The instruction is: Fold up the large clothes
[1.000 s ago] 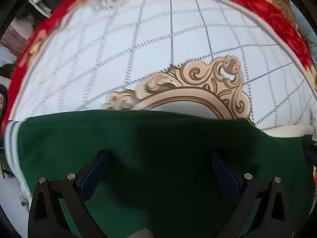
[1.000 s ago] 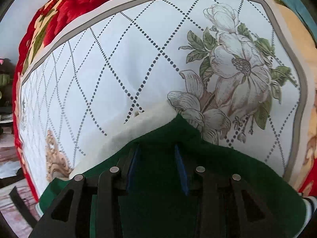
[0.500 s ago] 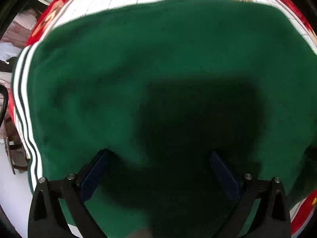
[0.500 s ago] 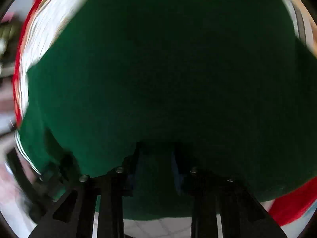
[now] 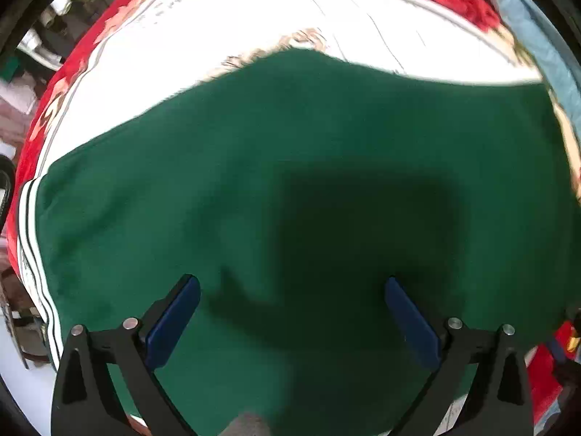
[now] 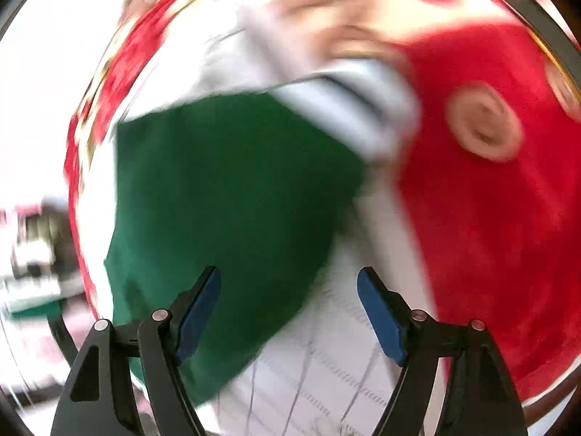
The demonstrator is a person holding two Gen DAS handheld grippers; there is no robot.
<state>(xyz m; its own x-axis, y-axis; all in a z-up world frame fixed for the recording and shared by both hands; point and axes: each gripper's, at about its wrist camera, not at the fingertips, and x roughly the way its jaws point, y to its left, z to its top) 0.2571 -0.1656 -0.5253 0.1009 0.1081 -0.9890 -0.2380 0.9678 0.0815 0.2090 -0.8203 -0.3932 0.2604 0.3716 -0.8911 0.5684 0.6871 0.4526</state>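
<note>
Left gripper [image 5: 292, 312]: fingers spread wide, nothing between them, hovering over the green garment [image 5: 290, 181]. Garment fills the left wrist view from 3 through 6 to 9 o'clock, lying flat on the patterned blanket [image 5: 254, 21]; far edge runs across toward 12. White striped trim [image 5: 31, 239] sits at 9 o'clock. Dark shadow patch on the cloth ahead of the right-hand pad.

Right gripper [image 6: 288, 312]: also spread apart, pinching nothing. Heavy motion blur in this view, so detail is unreliable. Garment [image 6: 225, 196] at 9–10 o'clock, a blurred striped band [image 6: 348, 109] at 12–1, red blanket area [image 6: 490, 200] at 3. Left pad looks over the green edge; right pad over bare blanket.

Judgement: neither tool has hold of cloth, fold looks laid down, maybe more folds to go.

Risks:
- a fast right-side swing could catch a pad on the edge and drag the fold open
- regrasping from a blurred view may pinch one layer only, or the blanket with it
- pressing down on the left could bunch the soft fleece-like fabric
</note>
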